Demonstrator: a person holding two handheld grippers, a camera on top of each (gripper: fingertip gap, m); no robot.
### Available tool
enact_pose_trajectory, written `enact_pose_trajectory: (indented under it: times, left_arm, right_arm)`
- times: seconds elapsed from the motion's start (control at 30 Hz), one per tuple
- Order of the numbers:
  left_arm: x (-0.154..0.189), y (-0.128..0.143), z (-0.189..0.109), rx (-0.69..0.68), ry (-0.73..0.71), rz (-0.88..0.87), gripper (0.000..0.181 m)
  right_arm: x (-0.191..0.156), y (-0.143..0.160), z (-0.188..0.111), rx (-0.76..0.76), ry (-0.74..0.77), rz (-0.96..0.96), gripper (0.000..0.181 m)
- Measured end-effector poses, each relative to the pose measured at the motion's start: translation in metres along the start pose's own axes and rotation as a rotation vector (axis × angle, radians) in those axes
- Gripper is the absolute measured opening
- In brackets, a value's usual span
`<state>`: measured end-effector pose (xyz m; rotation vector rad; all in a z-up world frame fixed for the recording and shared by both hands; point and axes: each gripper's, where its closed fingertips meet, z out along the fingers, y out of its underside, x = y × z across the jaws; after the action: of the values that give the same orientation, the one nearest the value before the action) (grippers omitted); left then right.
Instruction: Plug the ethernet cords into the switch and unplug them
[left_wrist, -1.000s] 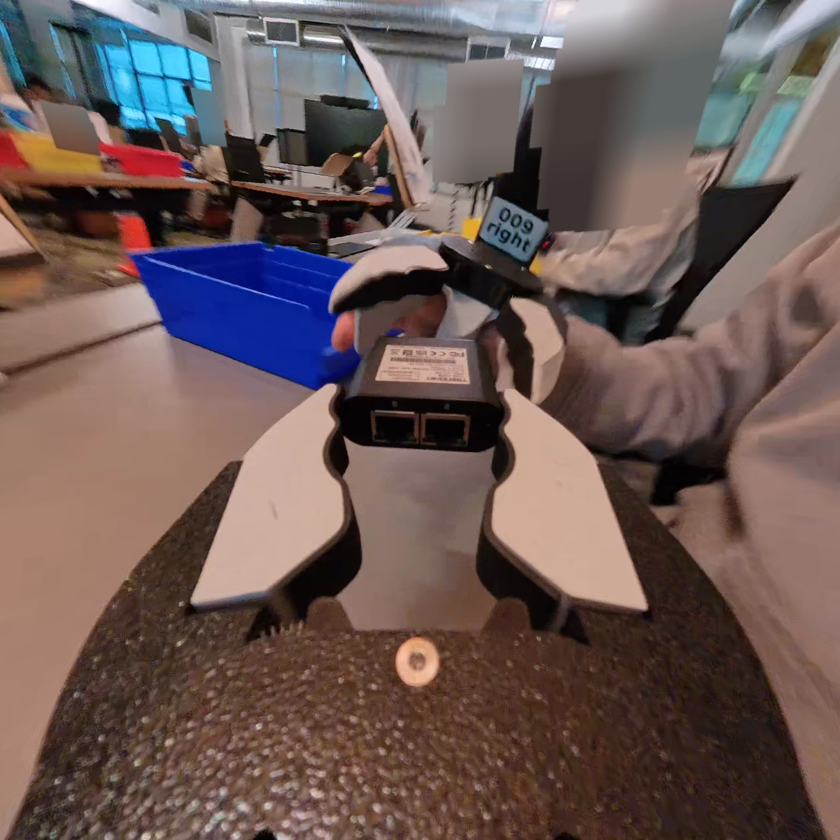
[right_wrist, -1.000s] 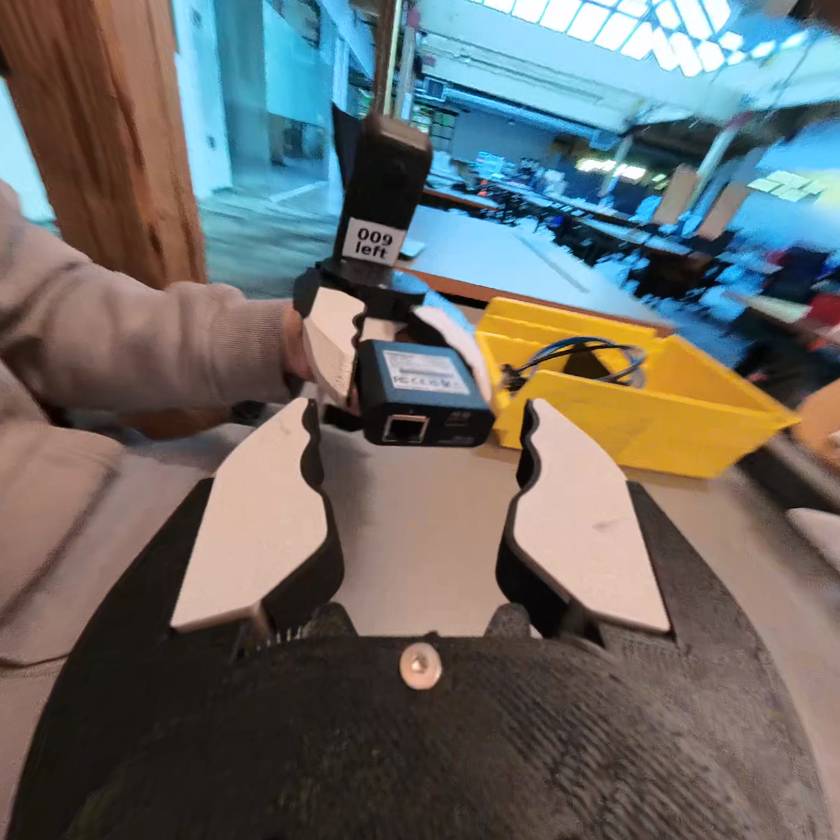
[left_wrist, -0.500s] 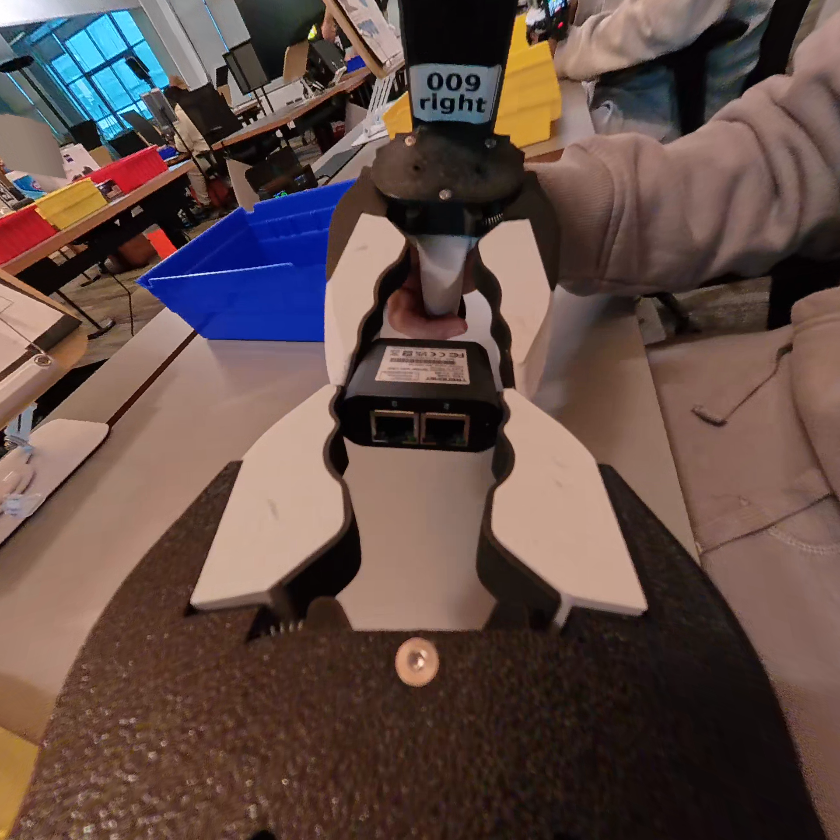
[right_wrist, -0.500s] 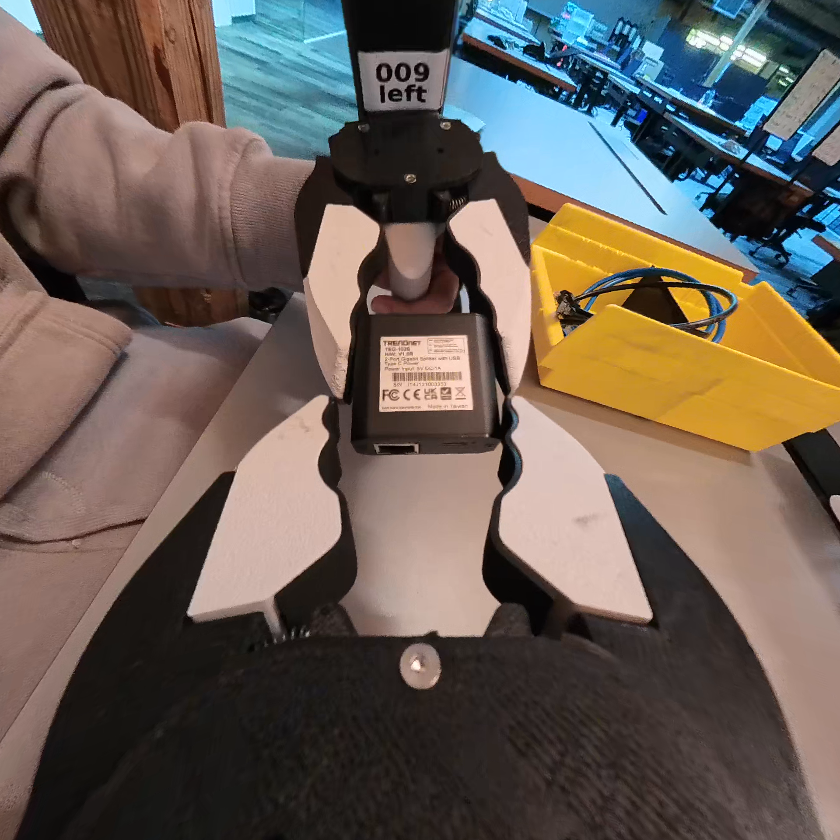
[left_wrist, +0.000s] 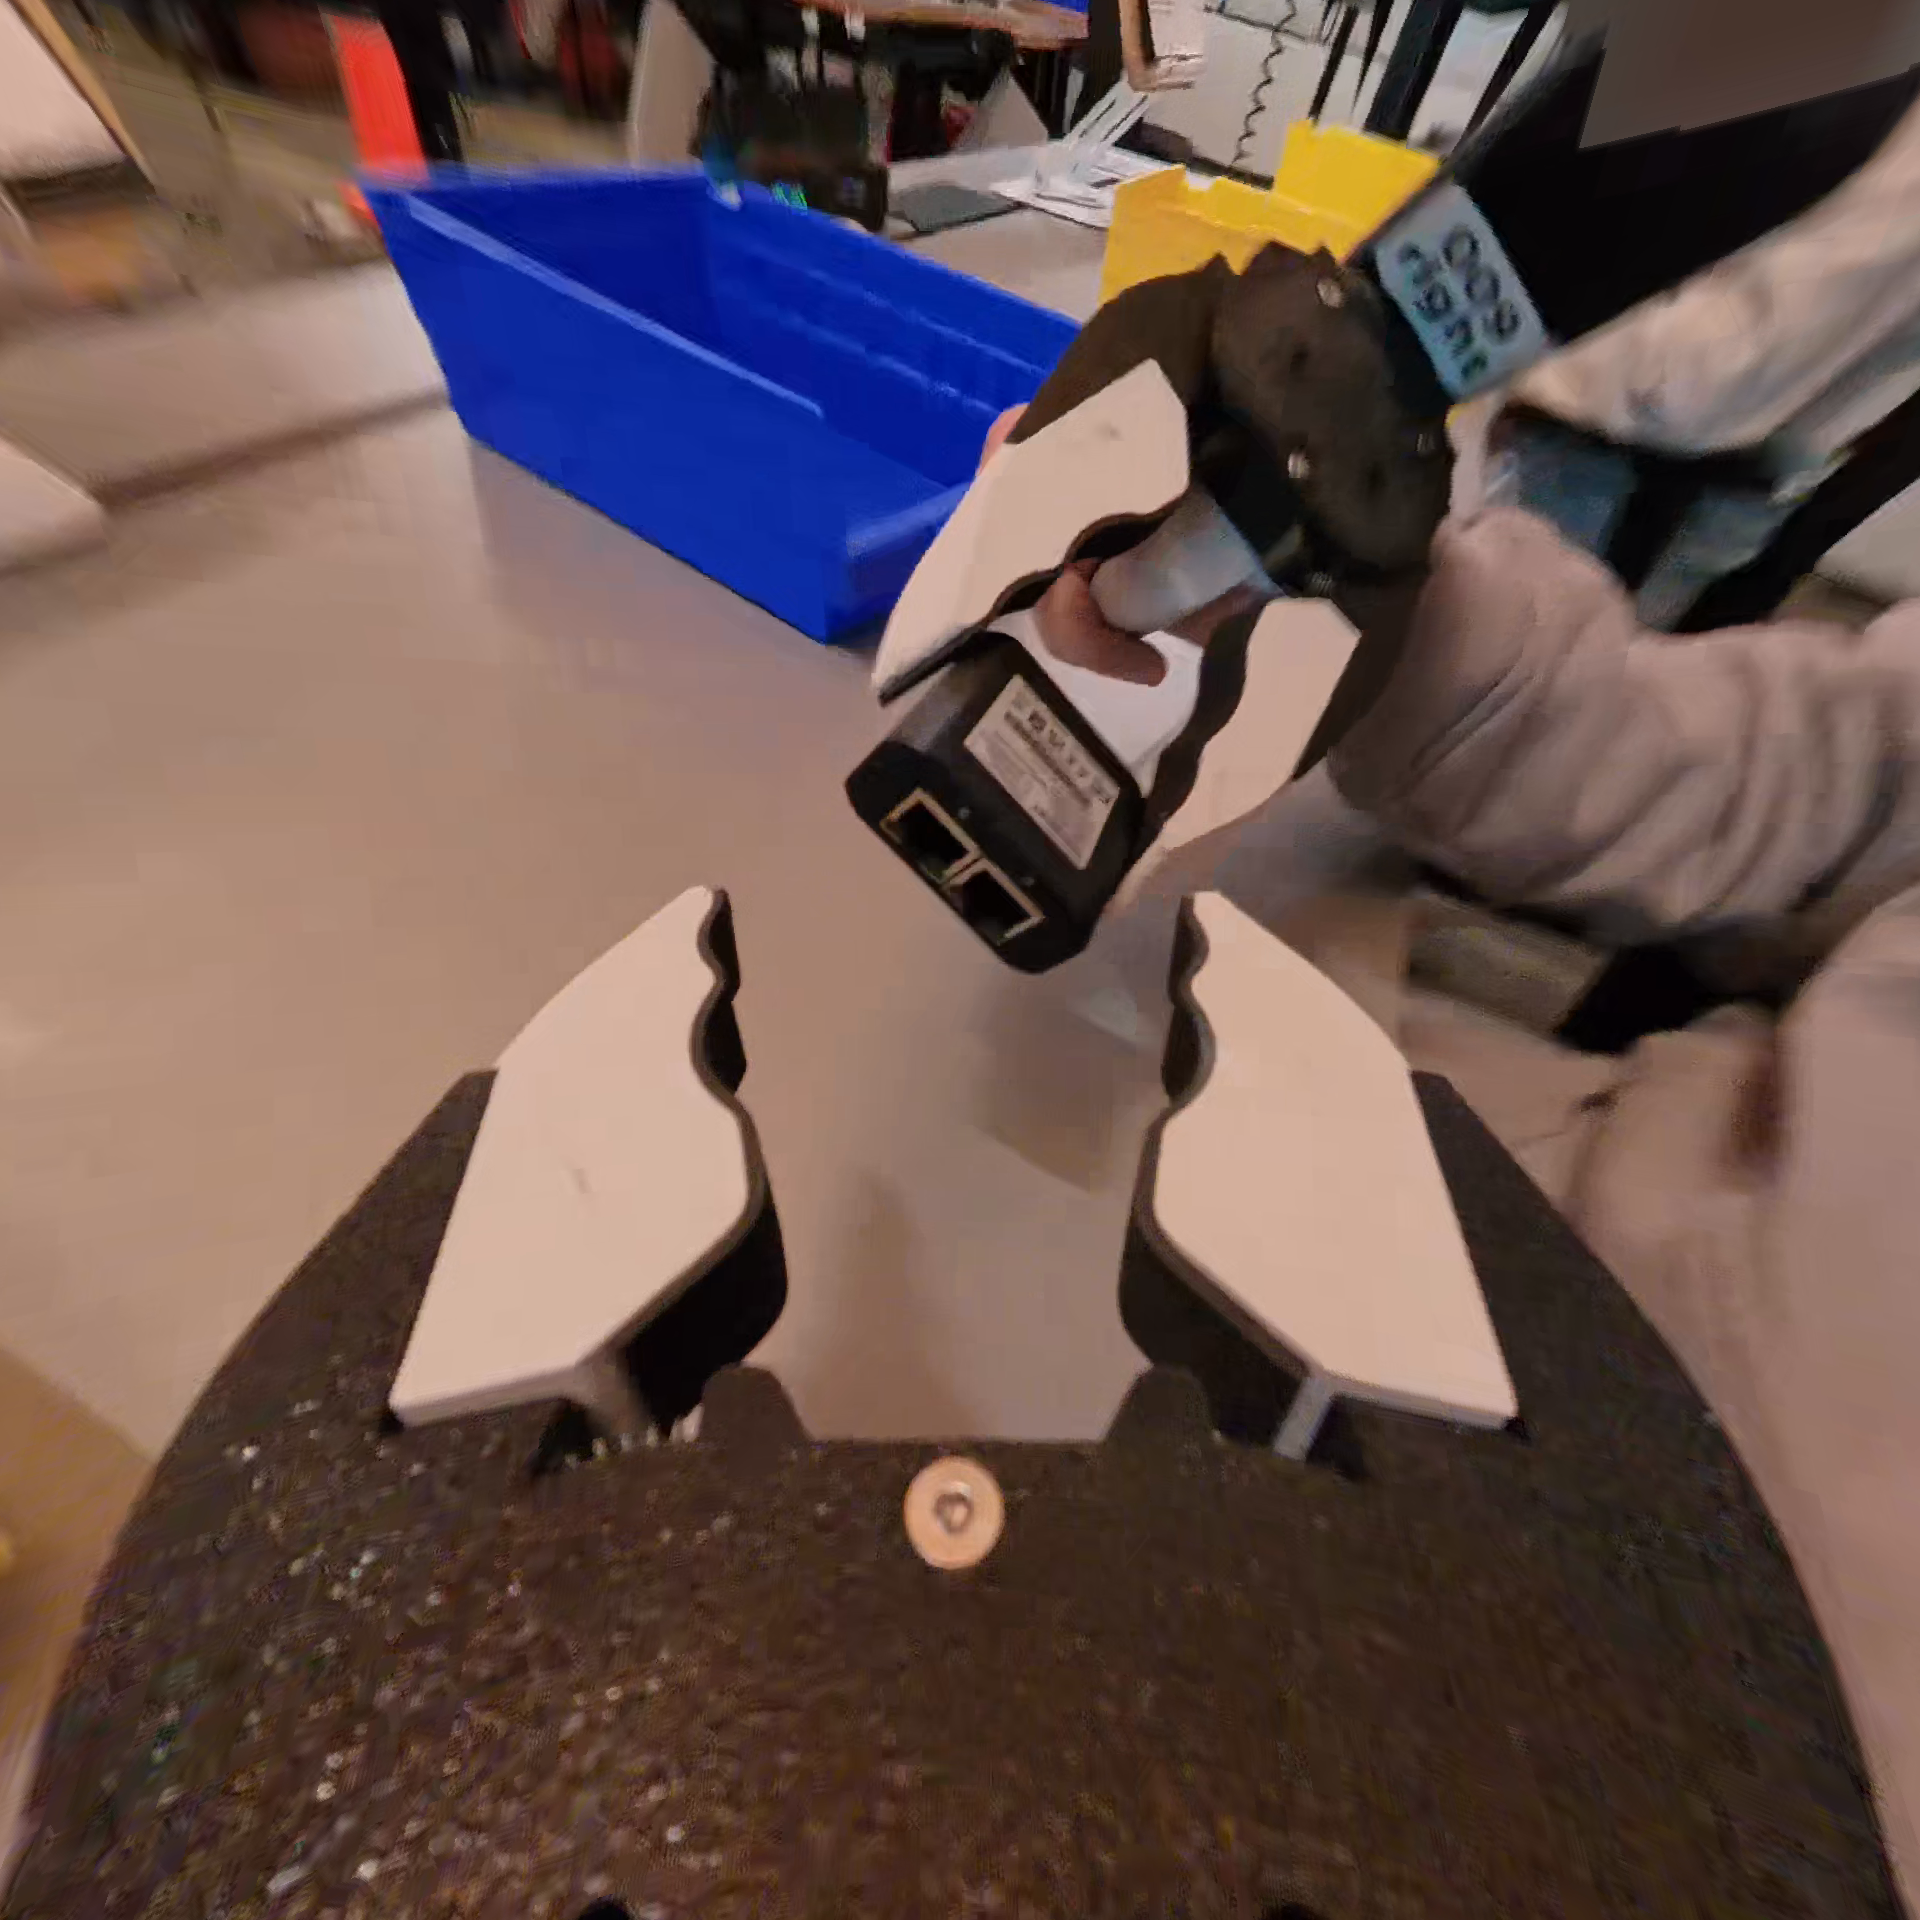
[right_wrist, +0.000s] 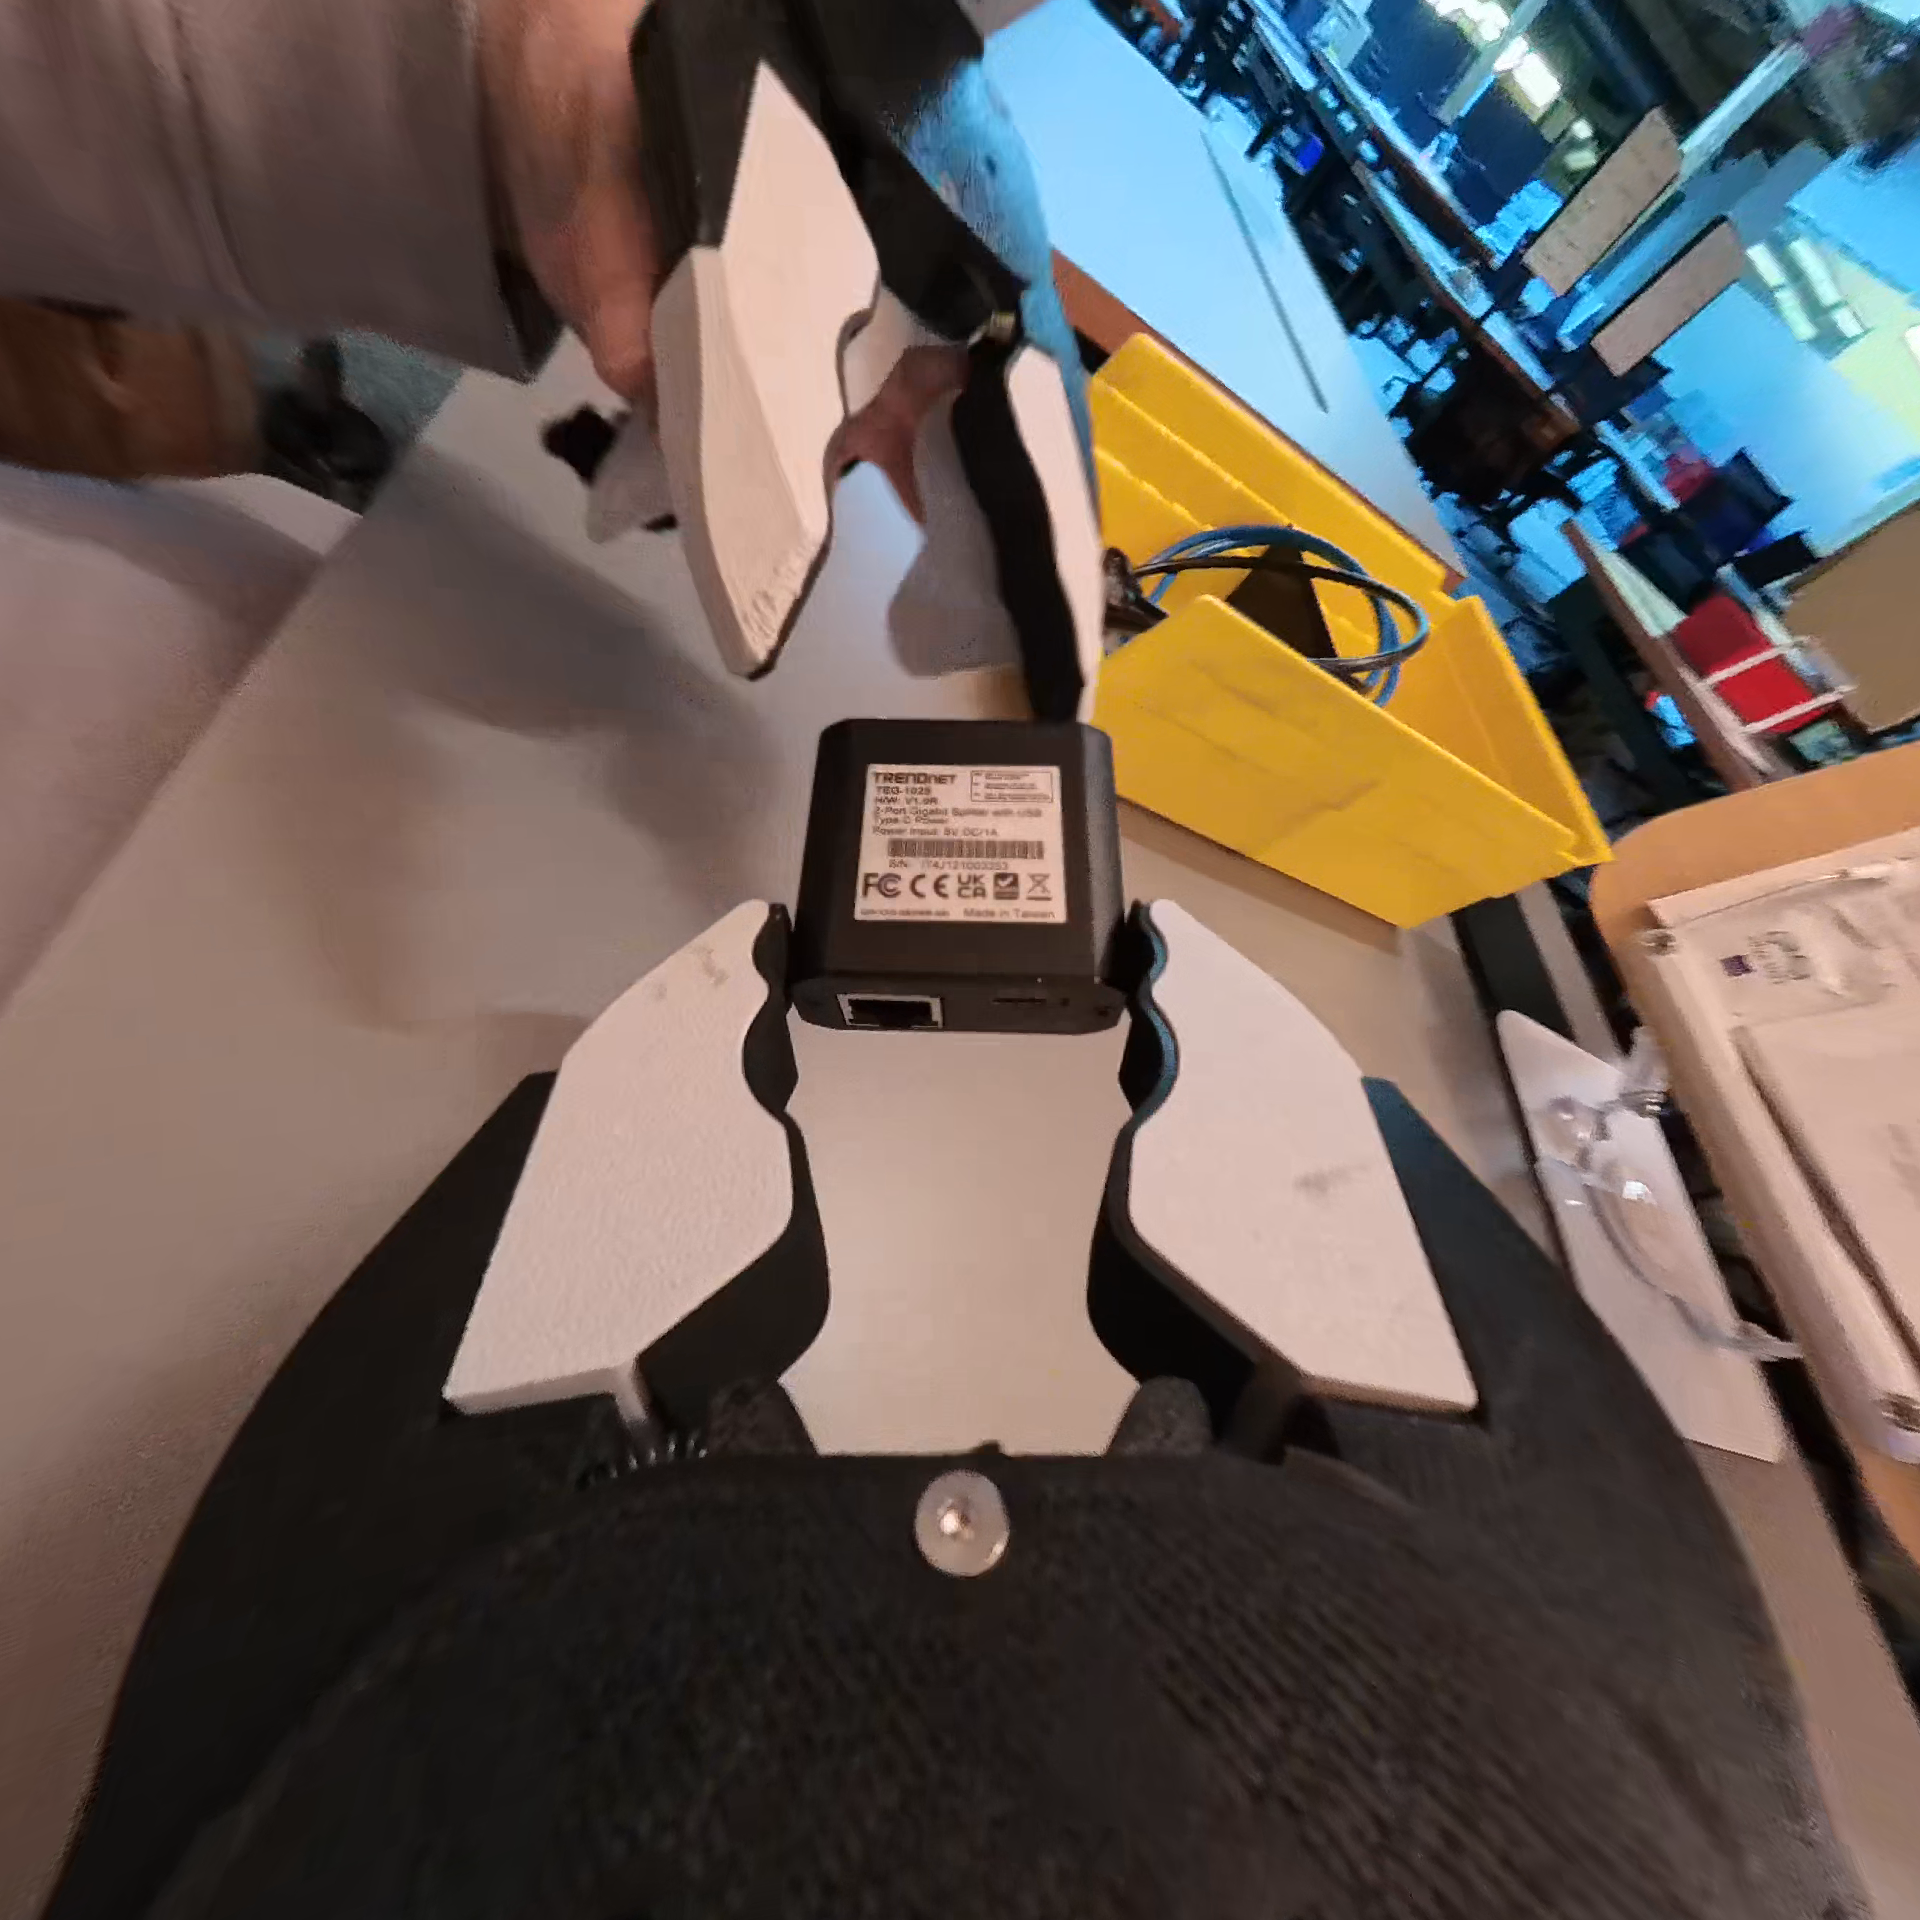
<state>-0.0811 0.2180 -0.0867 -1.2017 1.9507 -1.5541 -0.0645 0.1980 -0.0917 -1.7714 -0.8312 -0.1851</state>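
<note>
Between the tips of the right gripper (right_wrist: 951, 920) sits the switch (right_wrist: 956, 862), a small black box clamped by its two side walls, labelled face up, held clear above the grey table (left_wrist: 312, 831). Its long axis runs straight out along the fingers: one end, with a single port, faces back toward the right wrist camera; the far end, with two ports side by side, points at the left gripper (left_wrist: 951, 914). That one is spread wide and holds nothing, hovering near the two-port end without touching it. Beyond the switch, on the right-hand side of the table, a yellow bin (right_wrist: 1340, 758) holds the blue ethernet cords (right_wrist: 1382, 613), coiled, not yet plugged. The empty left gripper looks the free one to fetch a cord, though the bin lies on the right gripper's side. A blue bin (left_wrist: 675, 353) stands well apart, opposite.
</note>
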Motion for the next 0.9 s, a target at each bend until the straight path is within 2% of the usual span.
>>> enact_pose_trajectory:
  times: [0.03,0.1,0.13,0.17,0.2,0.33,0.43,0.6,0.77,0.83,0.9]
  left_arm:
    - [0.003,0.000,0.002,-0.003,0.034,-0.090,0.078]
    - [0.004,-0.002,0.007,0.020,0.078,-0.228,0.063]
    - [0.007,-0.003,0.008,0.040,0.116,-0.281,0.053]
    - [0.009,-0.003,0.010,0.051,0.156,-0.331,0.035]
    - [0.010,-0.002,0.011,0.058,0.189,-0.370,0.032]
    - [0.011,0.002,0.009,0.073,0.282,-0.453,0.027]
    - [0.010,0.001,0.008,0.123,0.344,-0.553,0.024]
    - [0.019,-0.005,0.016,0.140,0.381,-0.618,0.023]
    - [0.020,-0.010,0.022,0.177,0.393,-0.708,0.023]
    - [0.018,-0.007,0.023,0.162,0.382,-0.725,0.023]
    - [0.017,-0.006,0.024,0.159,0.372,-0.748,0.023]
  right_arm:
    - [0.001,-0.002,0.002,0.002,0.015,-0.015,0.062]
    - [-0.003,-0.007,0.005,0.020,0.013,-0.046,0.062]
    - [-0.003,-0.009,0.006,0.028,0.019,-0.055,0.062]
    - [-0.004,-0.011,0.007,0.031,0.020,-0.059,0.062]
    - [-0.005,-0.009,0.007,0.026,0.013,-0.056,0.062]
    - [-0.008,-0.011,0.010,0.070,-0.004,-0.034,0.062]
    - [-0.010,-0.011,0.014,0.106,-0.008,0.011,0.073]
    - [-0.005,-0.021,0.017,0.250,0.015,0.117,0.088]
    - [-0.008,-0.019,0.024,0.286,0.034,0.111,0.090]
    - [-0.004,-0.018,0.023,0.307,0.067,0.111,0.074]
    - [-0.004,-0.020,0.022,0.347,0.052,0.149,0.074]
